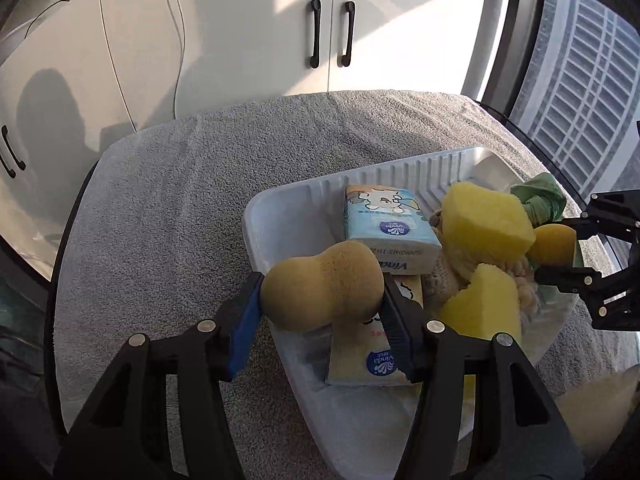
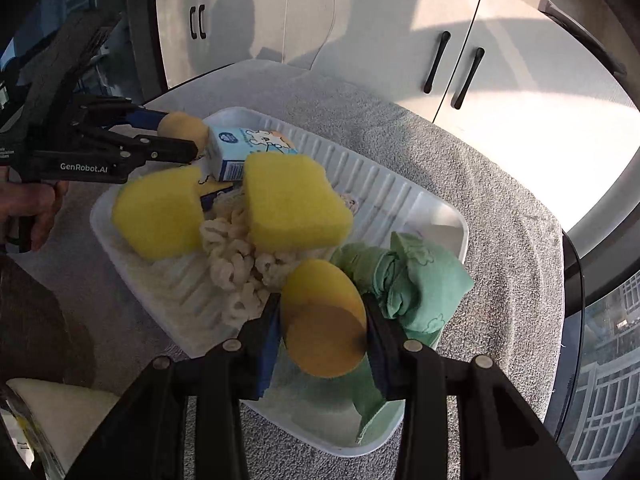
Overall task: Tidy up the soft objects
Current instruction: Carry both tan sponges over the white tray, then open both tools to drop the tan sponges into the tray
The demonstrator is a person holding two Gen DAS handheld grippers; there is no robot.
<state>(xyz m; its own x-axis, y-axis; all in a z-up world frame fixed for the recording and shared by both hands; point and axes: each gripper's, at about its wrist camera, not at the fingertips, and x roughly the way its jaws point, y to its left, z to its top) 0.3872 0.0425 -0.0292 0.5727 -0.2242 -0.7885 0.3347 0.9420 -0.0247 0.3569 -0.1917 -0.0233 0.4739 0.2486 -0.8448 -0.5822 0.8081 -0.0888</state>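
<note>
Foam mostly binned: tray (image 2: 400,200) nearly filled; last sponges clamped, tan sponge (image 1: 320,284) by left gripper (image 1: 320,300) at 9 o'clock, orange sponge (image 2: 324,320) by right gripper (image 2: 322,324) at 5 o'clock.

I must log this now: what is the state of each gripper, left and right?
Left gripper: closed on the peanut-shaped sponge, above the tray.
Right gripper: closed on the round sponge, over the tray.

Porous matt sponges (image 2: 296,204), a ribbed smooth plastic tray (image 2: 400,196), and nubby grey terry cloth (image 1: 168,208).
</note>
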